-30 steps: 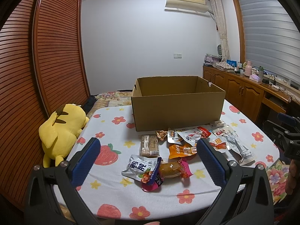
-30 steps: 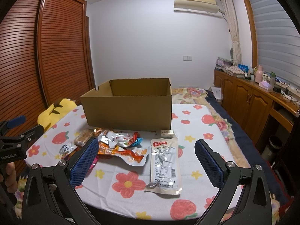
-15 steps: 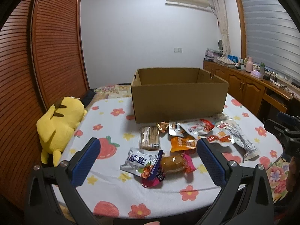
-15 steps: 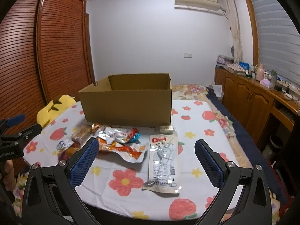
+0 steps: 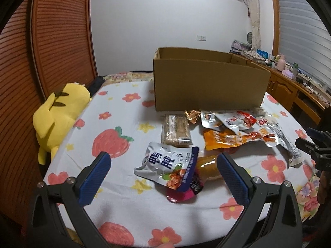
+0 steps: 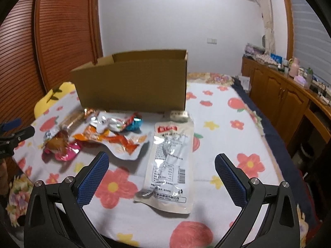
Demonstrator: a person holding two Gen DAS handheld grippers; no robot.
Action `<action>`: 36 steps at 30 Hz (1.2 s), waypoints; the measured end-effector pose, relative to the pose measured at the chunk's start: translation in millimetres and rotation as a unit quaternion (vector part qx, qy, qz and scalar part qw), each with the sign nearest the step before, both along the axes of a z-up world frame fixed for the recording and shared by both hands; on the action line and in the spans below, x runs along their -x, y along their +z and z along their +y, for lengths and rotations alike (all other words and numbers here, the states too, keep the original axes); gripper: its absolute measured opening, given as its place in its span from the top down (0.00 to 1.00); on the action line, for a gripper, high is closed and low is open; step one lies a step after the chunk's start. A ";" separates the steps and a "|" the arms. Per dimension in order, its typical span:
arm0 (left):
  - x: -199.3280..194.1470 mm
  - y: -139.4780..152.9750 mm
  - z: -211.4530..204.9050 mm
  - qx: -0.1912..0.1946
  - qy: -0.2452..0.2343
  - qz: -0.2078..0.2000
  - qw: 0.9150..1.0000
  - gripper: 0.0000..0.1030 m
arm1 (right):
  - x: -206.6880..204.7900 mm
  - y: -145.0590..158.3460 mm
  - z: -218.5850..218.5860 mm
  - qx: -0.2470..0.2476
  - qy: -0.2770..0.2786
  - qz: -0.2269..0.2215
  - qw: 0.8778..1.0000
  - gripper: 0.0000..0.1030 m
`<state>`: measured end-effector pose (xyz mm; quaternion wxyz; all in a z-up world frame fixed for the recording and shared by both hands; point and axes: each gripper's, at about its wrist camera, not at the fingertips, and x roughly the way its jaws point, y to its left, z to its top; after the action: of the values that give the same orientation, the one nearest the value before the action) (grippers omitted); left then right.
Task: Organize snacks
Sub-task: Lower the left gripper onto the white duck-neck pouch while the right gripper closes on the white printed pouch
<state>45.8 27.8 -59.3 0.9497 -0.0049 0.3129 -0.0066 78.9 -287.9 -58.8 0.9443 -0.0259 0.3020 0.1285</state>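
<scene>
So both grippers, left gripper and right gripper, hover with jaws spread wide, gripping nothing, over snack packets scattered on the flowery tablecloth in front of the open cardboard box

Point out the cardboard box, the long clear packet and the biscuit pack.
cardboard box [image 5: 209,86], left wrist view, front wall.
long clear packet [image 6: 169,161], right wrist view, middle of its printed face.
biscuit pack [image 5: 175,131], left wrist view, top face.

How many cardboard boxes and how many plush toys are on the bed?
1 cardboard box, open, standing behind the snack packets. 1 yellow plush toy, lying at the left edge of the bed beside the wardrobe doors. Others may be hidden behind the box.
</scene>
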 end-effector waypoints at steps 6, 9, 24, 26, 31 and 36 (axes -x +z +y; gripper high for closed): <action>-11.1 -9.4 14.0 0.006 0.004 0.020 1.000 0.00 | -17.2 -14.9 -0.4 0.011 0.016 0.034 0.999 0.00; -15.3 -11.7 20.4 0.015 0.006 0.028 0.999 0.01 | -25.2 -19.5 -2.8 0.012 0.019 0.049 0.999 0.01; -42.5 -25.5 28.3 0.043 -0.039 0.090 0.994 0.02 | -63.6 -33.6 -3.7 0.025 0.045 0.115 0.992 0.14; -47.5 -28.8 30.3 0.046 -0.041 0.103 0.993 0.02 | -67.4 -36.5 -2.9 0.025 0.047 0.123 0.991 0.15; -56.3 -32.1 31.2 0.058 -0.048 0.115 0.991 0.02 | -70.2 -41.3 0.8 0.049 0.049 0.118 0.991 0.14; -69.2 -34.4 31.4 0.062 -0.058 0.132 0.988 0.02 | -69.9 -43.0 3.2 0.056 0.048 0.112 0.991 0.14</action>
<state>114.9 59.2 -93.8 0.8962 -0.0463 0.4339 -0.0803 148.8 -284.7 -101.8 0.8943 -0.0791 0.4109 0.1584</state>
